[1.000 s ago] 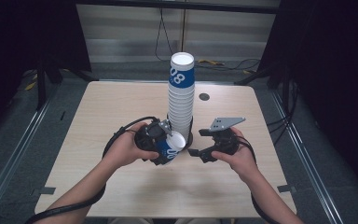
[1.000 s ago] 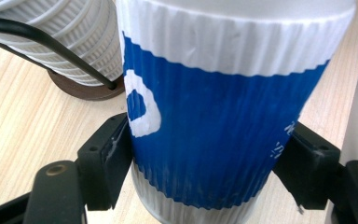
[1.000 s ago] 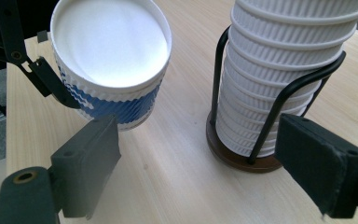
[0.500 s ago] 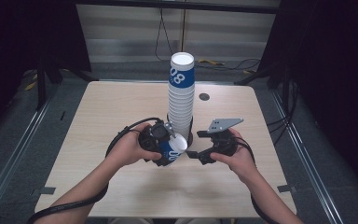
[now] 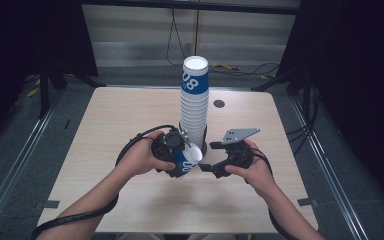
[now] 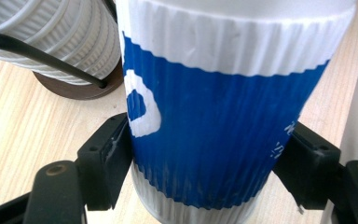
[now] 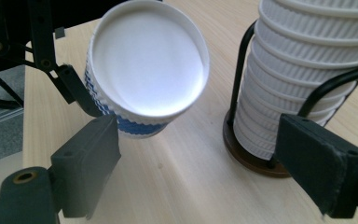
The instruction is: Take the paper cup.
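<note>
Cup (image 6: 214, 126) | clamped in left gripper (image 6: 209, 158) | beside cup stack (image 5: 194, 107)

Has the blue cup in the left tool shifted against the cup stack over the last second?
No. The blue cup sits just left of the cup stack base, as before, clamped in the left tool.

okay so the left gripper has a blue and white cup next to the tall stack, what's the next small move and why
Probably bring the open right gripper in onto the cup's closed end. The left gripper is clamped on the blue and white cup, tilted with that white end facing the right gripper, whose jaws stand wide with nothing between them. The stack in its wire holder stands just behind.
</note>
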